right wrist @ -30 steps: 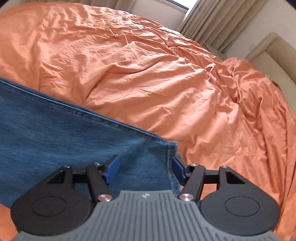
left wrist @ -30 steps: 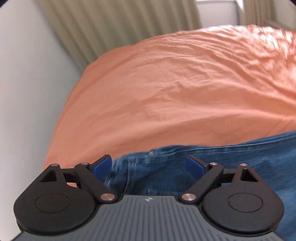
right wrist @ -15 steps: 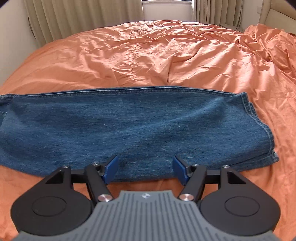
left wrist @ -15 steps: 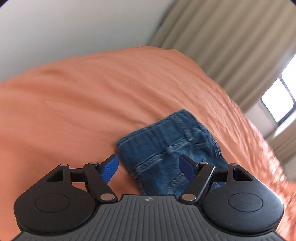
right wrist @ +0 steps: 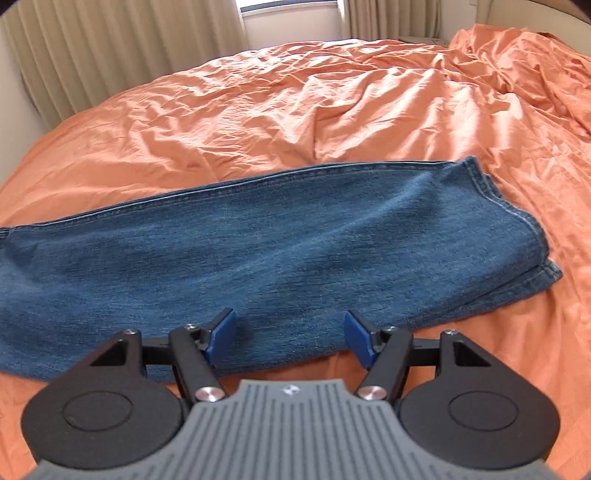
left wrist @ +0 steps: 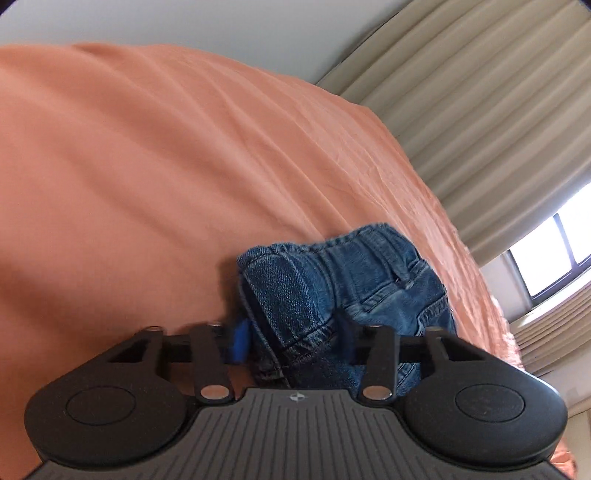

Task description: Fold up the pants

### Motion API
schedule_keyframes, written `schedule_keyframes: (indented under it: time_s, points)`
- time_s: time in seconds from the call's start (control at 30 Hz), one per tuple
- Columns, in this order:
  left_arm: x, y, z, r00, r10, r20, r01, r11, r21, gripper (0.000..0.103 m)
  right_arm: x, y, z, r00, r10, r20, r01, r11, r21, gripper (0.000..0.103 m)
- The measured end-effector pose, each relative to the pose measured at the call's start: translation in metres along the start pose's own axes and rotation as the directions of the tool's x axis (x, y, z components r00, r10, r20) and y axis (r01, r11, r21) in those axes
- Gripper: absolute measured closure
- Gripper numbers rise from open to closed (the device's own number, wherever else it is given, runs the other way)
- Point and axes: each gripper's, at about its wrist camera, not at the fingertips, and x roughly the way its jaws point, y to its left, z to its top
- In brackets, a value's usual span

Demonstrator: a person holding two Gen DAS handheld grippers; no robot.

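Note:
Blue denim pants (right wrist: pixel 258 251) lie flat across the orange bedsheet (right wrist: pixel 332 99), legs stacked, hems at the right. In the left wrist view their waistband end (left wrist: pixel 369 273) bunches up just in front of my left gripper (left wrist: pixel 293 339). Its jaws are closing with a thick fold of denim between them. The left blue pad (left wrist: pixel 240 339) touches the fabric, and the other pad is hidden behind the denim. My right gripper (right wrist: pixel 290 338) hovers open over the near edge of the leg, its blue pads apart and not pinching the cloth.
The rumpled orange sheet (left wrist: pixel 147 166) covers the whole bed. Beige curtains (right wrist: pixel 110 55) and a window (left wrist: pixel 554 251) stand behind it. A pale wall (left wrist: pixel 184 22) runs along the bed's far side, and a beige cushioned edge (right wrist: pixel 535 14) shows at the top right.
My left gripper rolled, dropped to the waistband end and narrowed its jaws around the denim. The right gripper swung from the hem to face the leg broadside, then held still.

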Motion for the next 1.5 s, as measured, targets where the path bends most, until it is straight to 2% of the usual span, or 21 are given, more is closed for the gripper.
schedule_keyframes:
  time_s: [0.07,0.1,0.27,0.33,0.4,0.47,0.5,0.57,0.63,0.7,0.73,0.8,0.87,0.9,0.93,1.03,1.1,1.2,1.3,1.4,1.5]
  points:
    - [-0.009,-0.017,0.008,0.999,0.038,0.013,-0.038,0.998,0.041,0.081,-0.003,-0.007,0.001,0.999,-0.031,0.007,0.031,0.999,0.018,0.043]
    - [-0.019,-0.030,0.013,0.998,0.049,0.033,-0.051,0.996,0.074,0.085,-0.005,-0.011,0.001,0.999,-0.051,0.016,0.050,0.998,0.031,0.043]
    - [-0.085,-0.088,0.029,0.990,0.011,0.141,-0.046,0.968,0.245,0.087,-0.022,-0.041,0.002,0.993,-0.111,0.040,0.107,0.990,0.091,0.044]
    - [-0.098,-0.096,0.038,0.989,0.011,0.148,-0.051,0.962,0.270,0.087,-0.030,-0.052,0.001,0.990,-0.129,0.050,0.123,0.987,0.108,0.043]
    - [-0.096,-0.091,0.046,0.985,0.063,0.160,-0.108,0.952,0.286,0.087,-0.037,-0.064,-0.002,0.989,-0.136,0.057,0.127,0.983,0.129,0.043]
    - [-0.082,-0.077,0.045,0.974,0.151,0.170,-0.200,0.926,0.321,0.087,-0.041,-0.079,-0.006,0.989,-0.140,0.054,0.130,0.979,0.160,0.043]
    - [-0.071,-0.064,0.042,0.967,0.205,0.152,-0.245,0.913,0.325,0.087,-0.043,-0.086,-0.009,0.989,-0.140,0.049,0.129,0.976,0.177,0.043]
    - [-0.039,-0.040,0.038,0.961,0.266,0.072,-0.275,0.912,0.305,0.087,-0.043,-0.100,-0.012,0.989,-0.139,0.041,0.128,0.969,0.210,0.044]
    - [-0.016,-0.025,0.028,0.945,0.325,0.042,-0.321,0.894,0.313,0.086,-0.043,-0.112,-0.014,0.990,-0.137,0.035,0.125,0.963,0.238,0.045]
    - [-0.003,-0.022,0.020,0.938,0.340,0.064,-0.340,0.871,0.354,0.083,-0.042,-0.122,-0.013,0.990,-0.134,0.032,0.121,0.957,0.263,0.047]
    - [0.003,-0.024,0.018,0.935,0.350,0.061,-0.348,0.868,0.355,0.078,-0.043,-0.126,-0.013,0.991,-0.133,0.035,0.118,0.955,0.272,0.047]
    - [0.008,-0.027,0.022,0.927,0.373,0.041,-0.363,0.863,0.351,0.063,-0.046,-0.137,-0.013,0.992,-0.114,0.045,0.095,0.946,0.309,0.047]
    - [-0.004,-0.028,0.027,0.917,0.396,0.038,-0.379,0.841,0.385,0.050,-0.048,-0.149,-0.014,0.994,-0.091,0.058,0.064,0.930,0.362,0.047]
    - [-0.006,-0.032,0.029,0.913,0.405,0.049,-0.389,0.828,0.404,0.046,-0.049,-0.157,-0.014,0.995,-0.077,0.068,0.043,0.917,0.397,0.047]
    - [-0.011,-0.036,0.029,0.908,0.413,0.072,-0.404,0.814,0.418,0.036,-0.049,-0.163,-0.015,0.995,-0.059,0.077,0.021,0.902,0.432,0.047]
    - [-0.042,-0.045,0.026,0.911,0.381,0.157,-0.410,0.800,0.437,0.032,-0.046,-0.181,-0.020,0.994,-0.005,0.113,-0.055,0.849,0.526,0.049]
    - [-0.060,-0.059,0.024,0.915,0.356,0.190,-0.403,0.804,0.436,0.032,-0.041,-0.190,-0.024,0.990,0.026,0.140,-0.103,0.811,0.576,0.057]
    - [-0.080,-0.082,0.010,0.938,0.300,0.174,-0.346,0.810,0.472,0.032,-0.032,-0.202,-0.023,0.981,0.068,0.184,-0.172,0.753,0.636,0.058]
    - [-0.090,-0.109,-0.011,0.963,0.242,0.120,-0.268,0.799,0.538,0.033,-0.018,-0.213,-0.016,0.969,0.106,0.224,-0.232,0.701,0.674,0.059]
    - [-0.089,-0.130,-0.037,0.971,0.222,0.090,-0.231,0.773,0.590,0.039,-0.001,-0.221,-0.014,0.960,0.132,0.246,-0.270,0.660,0.701,0.068]
    - [-0.083,-0.142,-0.062,0.976,0.211,0.058,-0.201,0.760,0.618,0.042,0.020,-0.227,-0.017,0.957,0.172,0.236,-0.290,0.633,0.718,0.070]
